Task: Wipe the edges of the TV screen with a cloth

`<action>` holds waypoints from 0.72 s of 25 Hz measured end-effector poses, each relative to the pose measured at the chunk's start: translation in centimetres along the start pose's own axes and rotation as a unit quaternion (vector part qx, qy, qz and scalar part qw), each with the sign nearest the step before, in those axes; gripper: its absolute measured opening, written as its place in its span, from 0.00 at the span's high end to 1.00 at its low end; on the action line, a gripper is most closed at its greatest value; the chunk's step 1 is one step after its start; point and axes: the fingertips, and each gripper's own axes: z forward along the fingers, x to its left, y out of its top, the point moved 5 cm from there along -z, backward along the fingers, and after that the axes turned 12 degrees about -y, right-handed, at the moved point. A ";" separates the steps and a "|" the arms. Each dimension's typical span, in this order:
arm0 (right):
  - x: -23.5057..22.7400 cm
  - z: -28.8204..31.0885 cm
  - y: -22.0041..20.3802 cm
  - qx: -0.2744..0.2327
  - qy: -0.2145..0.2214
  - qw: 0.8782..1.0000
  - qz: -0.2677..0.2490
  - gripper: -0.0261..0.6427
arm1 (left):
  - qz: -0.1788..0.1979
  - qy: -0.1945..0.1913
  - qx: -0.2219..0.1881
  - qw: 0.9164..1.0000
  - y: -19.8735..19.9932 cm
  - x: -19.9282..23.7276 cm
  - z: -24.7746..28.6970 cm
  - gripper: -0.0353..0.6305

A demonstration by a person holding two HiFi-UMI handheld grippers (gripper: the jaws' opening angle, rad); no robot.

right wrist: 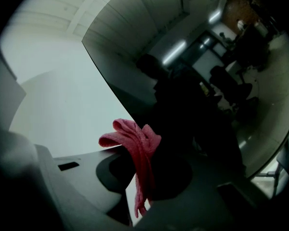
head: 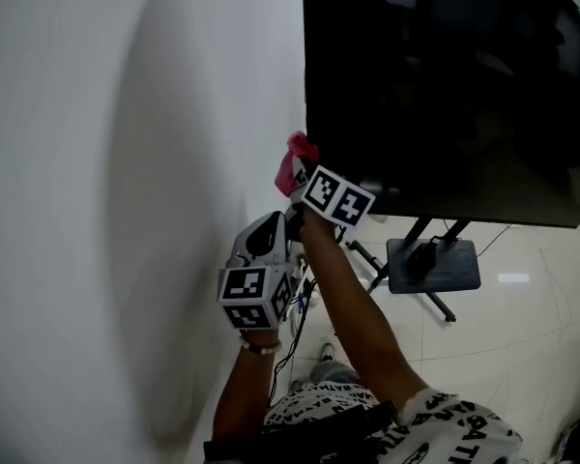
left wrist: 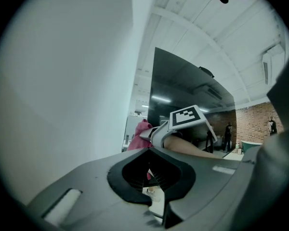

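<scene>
The black TV screen [head: 445, 85] hangs on a stand beside a white wall. A pink cloth [head: 294, 165] is bunched against the screen's lower left corner, and my right gripper [head: 301, 180] is shut on it. In the right gripper view the cloth [right wrist: 136, 146] hangs folded between the jaws, touching the dark screen's [right wrist: 192, 105] left edge. My left gripper [head: 269, 235] is just below and left of the right one, near the wall, with its jaws together and nothing in them. From the left gripper view I see the cloth [left wrist: 139, 139] and the TV [left wrist: 183, 85] ahead.
The white wall [head: 126, 211] fills the left side, close to both grippers. The TV's stand base [head: 433, 265] and its legs rest on the pale floor below the screen. Cables [head: 296, 309] dangle by the wall. People stand far off [left wrist: 229, 134].
</scene>
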 end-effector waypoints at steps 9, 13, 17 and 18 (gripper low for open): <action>4.1 -1.1 6.5 -0.042 0.018 0.999 0.023 0.85 | 0.040 -0.008 -0.055 0.998 4.0 -2.4 -2.1 0.95; 6.9 -2.4 10.6 -0.067 0.037 0.997 0.020 0.85 | 0.058 -0.005 -0.072 0.996 6.2 -3.1 -3.0 0.95; 9.7 -3.3 14.4 -0.079 0.060 0.994 0.037 0.85 | 0.053 0.004 -0.098 0.994 7.3 -3.6 -3.7 0.95; 10.3 -3.5 15.2 -0.080 0.064 0.994 0.041 0.85 | 0.050 0.008 -0.103 0.993 7.3 -3.7 -4.0 0.95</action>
